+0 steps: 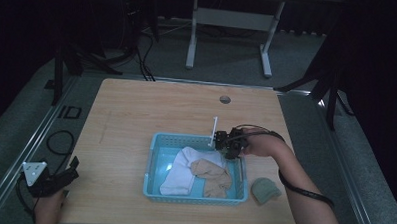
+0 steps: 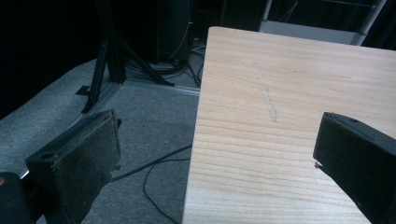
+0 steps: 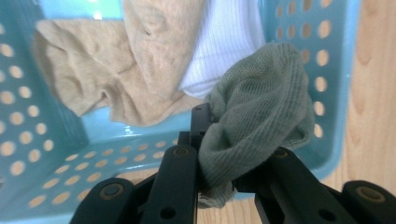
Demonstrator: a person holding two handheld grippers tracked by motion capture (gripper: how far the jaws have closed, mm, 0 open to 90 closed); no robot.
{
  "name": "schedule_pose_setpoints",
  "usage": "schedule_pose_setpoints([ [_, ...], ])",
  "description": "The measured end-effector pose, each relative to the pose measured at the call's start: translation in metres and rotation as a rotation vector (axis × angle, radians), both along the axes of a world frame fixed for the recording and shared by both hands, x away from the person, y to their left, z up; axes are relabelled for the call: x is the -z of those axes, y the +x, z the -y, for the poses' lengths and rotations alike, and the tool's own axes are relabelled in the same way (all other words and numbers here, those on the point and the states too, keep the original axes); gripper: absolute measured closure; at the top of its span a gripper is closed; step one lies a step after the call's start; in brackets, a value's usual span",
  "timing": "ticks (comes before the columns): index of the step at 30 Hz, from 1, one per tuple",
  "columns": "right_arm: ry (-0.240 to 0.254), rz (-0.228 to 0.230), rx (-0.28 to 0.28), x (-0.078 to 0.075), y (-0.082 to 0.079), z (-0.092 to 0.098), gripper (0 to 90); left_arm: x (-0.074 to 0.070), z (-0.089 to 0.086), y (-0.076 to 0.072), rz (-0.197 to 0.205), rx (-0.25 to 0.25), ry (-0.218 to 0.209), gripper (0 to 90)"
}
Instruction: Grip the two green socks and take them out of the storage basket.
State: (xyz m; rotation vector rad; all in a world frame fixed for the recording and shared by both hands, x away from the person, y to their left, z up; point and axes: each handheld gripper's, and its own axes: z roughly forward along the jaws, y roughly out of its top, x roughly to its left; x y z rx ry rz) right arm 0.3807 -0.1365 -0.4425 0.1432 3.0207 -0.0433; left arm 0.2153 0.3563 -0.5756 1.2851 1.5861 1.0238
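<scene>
A light blue perforated basket point(image 1: 158, 140) sits at the middle of the wooden table point(image 1: 136, 110). In it lie a white sock point(image 1: 182, 171) and a tan sock point(image 1: 212, 175). My right gripper point(image 1: 230, 145) hovers over the basket's far right corner. In the right gripper view this gripper point(image 3: 219, 135) is shut on a bunched grey-green sock point(image 3: 261, 102), above the tan sock point(image 3: 116, 60), the white sock point(image 3: 224, 42) and the basket wall point(image 3: 327, 56). My left gripper point(image 1: 66, 175) rests open at the table's near left edge, its jaws point(image 2: 217, 140) wide with nothing between them.
A second grey-green sock point(image 1: 265, 189) lies on the table just right of the basket's near corner. A round cable hole point(image 1: 225, 99) is at the far side of the table. Cables and stand legs point(image 2: 107, 70) crowd the floor to the left.
</scene>
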Motion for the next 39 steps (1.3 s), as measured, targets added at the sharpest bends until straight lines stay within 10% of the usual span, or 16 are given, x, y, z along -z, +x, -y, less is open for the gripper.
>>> schedule_pose_setpoints([
  [19, 0.069, 0.045, 0.003, -0.053, -0.011, 0.010, 81.8, 0.000, 0.000, 0.000, 0.001, -0.001, 0.001, 0.7],
  [39, 0.094, 0.074, 0.139, -0.068, -0.005, 0.079, 81.7, 0.000, 0.000, 0.000, -0.001, -0.002, 0.001, 0.7],
])
